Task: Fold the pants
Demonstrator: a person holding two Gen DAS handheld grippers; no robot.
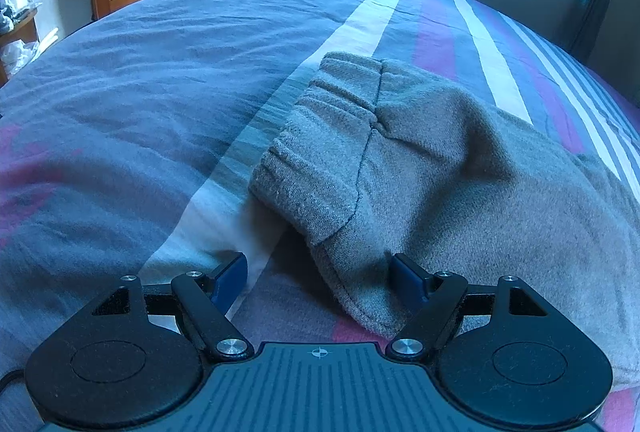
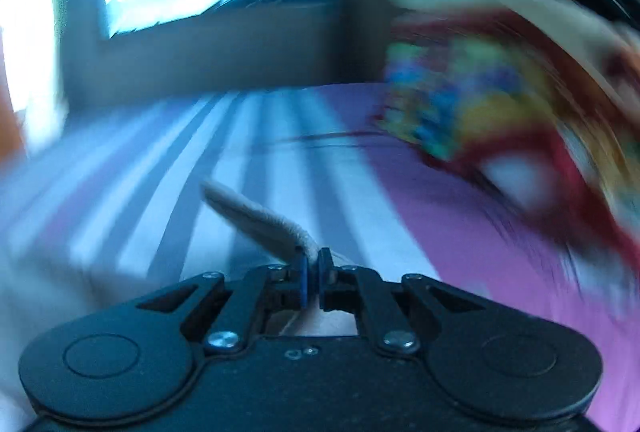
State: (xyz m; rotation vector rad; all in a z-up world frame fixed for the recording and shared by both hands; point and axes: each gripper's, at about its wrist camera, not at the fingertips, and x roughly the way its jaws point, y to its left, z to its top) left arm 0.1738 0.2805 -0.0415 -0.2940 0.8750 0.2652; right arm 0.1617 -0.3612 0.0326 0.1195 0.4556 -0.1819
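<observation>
My left tool (image 1: pixel 320 272) gapes right at the pants (image 1: pixel 420 160) waistband; my right tool (image 2: pixel 314 264) pinches their far hem.

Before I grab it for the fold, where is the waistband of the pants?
In the left wrist view the waistband lies centre frame on the striped bedspread, just ahead of the open left gripper, beside a white stripe.

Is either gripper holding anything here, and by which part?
The right gripper is shut on an edge of the grey pants. The left gripper is open over their ribbed end and holds nothing.
</observation>
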